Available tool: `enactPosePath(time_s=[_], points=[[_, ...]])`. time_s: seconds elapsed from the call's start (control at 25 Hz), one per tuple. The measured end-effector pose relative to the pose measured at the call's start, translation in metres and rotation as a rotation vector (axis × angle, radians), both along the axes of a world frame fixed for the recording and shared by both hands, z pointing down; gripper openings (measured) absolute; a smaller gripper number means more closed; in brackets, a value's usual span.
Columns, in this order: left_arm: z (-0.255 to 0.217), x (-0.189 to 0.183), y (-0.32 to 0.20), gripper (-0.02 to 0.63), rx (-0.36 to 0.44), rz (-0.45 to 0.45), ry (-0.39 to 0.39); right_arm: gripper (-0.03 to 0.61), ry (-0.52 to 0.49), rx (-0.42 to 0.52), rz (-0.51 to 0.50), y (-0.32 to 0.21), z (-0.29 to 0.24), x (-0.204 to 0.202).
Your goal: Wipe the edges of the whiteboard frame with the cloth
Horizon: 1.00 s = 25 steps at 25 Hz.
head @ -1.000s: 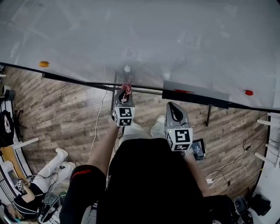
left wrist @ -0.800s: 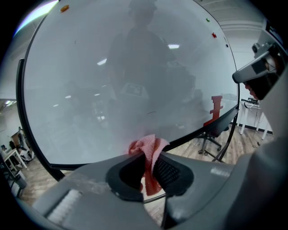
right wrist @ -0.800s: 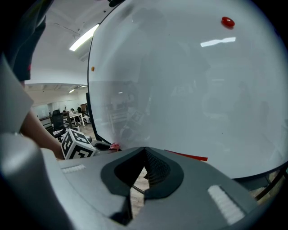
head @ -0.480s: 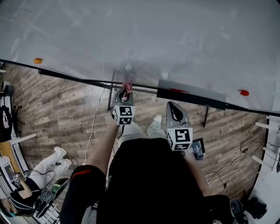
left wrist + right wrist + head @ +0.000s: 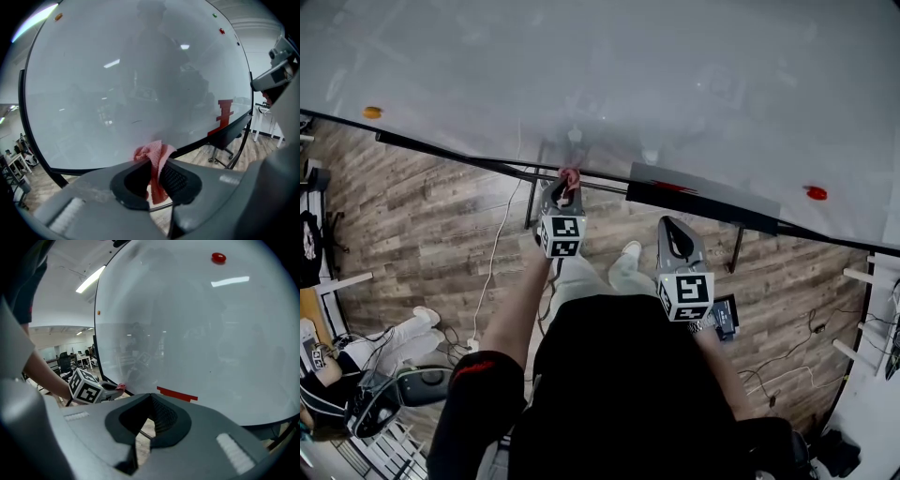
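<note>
A large whiteboard (image 5: 609,84) fills the top of the head view, with its dark bottom frame edge (image 5: 459,157) running across. My left gripper (image 5: 566,185) is shut on a pink cloth (image 5: 570,175) that presses against that frame edge. The left gripper view has the pink cloth (image 5: 153,161) pinched between the jaws, right against the bottom frame (image 5: 201,144). My right gripper (image 5: 674,230) hangs lower and to the right, away from the board, shut with nothing in it. The right gripper view catches the left gripper's marker cube (image 5: 84,386) and the cloth (image 5: 121,387).
A dark pen tray (image 5: 703,199) with a red marker (image 5: 672,187) sits on the frame right of the cloth. An orange magnet (image 5: 371,112) and a red magnet (image 5: 815,193) stick to the board. Stand legs (image 5: 530,202) and cables lie on the wood floor (image 5: 422,234). A seated person (image 5: 337,375) is at the lower left.
The view has shifted slightly; the frame and cloth sit a little higher now, and the left gripper has followed the frame with the cloth. The right gripper has barely moved.
</note>
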<state>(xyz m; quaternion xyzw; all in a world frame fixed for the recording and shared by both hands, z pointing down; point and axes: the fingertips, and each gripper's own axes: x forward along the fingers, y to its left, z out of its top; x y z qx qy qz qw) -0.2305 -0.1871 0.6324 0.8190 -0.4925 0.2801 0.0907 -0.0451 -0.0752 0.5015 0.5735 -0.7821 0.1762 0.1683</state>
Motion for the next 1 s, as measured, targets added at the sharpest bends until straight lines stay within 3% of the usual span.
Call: enactPosePath(time_s=[0.32, 0.56, 1.0], points=[[0.0, 0.001, -0.001, 0.046, 0.0, -0.024, -0.008, 0.002, 0.006, -0.01, -0.025, 0.01, 0.005, 0.018], [0.001, 0.004, -0.001, 0.046, -0.018, -0.025, 0.006, 0.002, -0.003, -0.009, 0.03, 0.005, 0.002, 0.021], [0.002, 0.007, 0.0, 0.046, -0.027, 0.054, 0.027, 0.002, 0.005, 0.019, 0.131, 0.0, -0.005, 0.004]])
